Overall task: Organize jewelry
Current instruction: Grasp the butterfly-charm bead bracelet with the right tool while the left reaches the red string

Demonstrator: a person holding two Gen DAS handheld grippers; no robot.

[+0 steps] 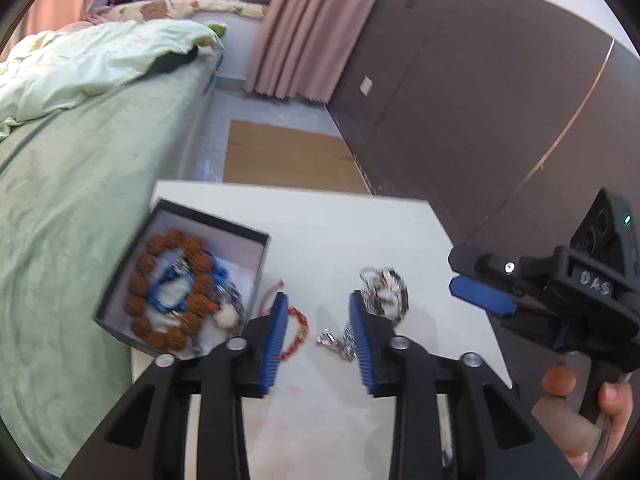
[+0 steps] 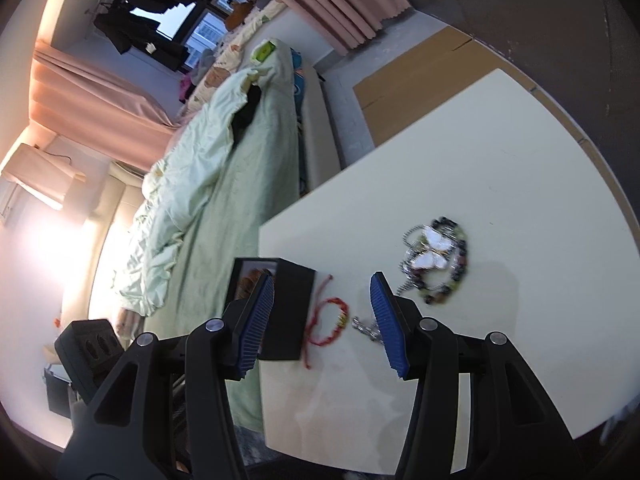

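Note:
A black jewelry box (image 1: 244, 236) sits at the left edge of the white table (image 1: 328, 232). It holds a brown bead bracelet (image 1: 140, 280), a blue piece and a chain. On the table lie a red cord bracelet (image 1: 294, 338), a small silver charm (image 1: 332, 340) and a heap of beaded and silver pieces (image 1: 384, 288). My left gripper (image 1: 318, 340) is open and empty, low over the red bracelet and the charm. My right gripper (image 2: 322, 320) is open and empty above the same red bracelet (image 2: 326, 322), with the box (image 2: 288, 312) at its left finger. The heap with a white butterfly (image 2: 434, 256) lies beyond.
A bed with green sheets (image 1: 80, 184) runs along the table's left side. Brown cardboard (image 1: 288, 156) lies on the floor beyond the table. A dark wardrobe wall (image 1: 480, 100) stands to the right. The right gripper's body (image 1: 560, 292) hangs at the table's right edge.

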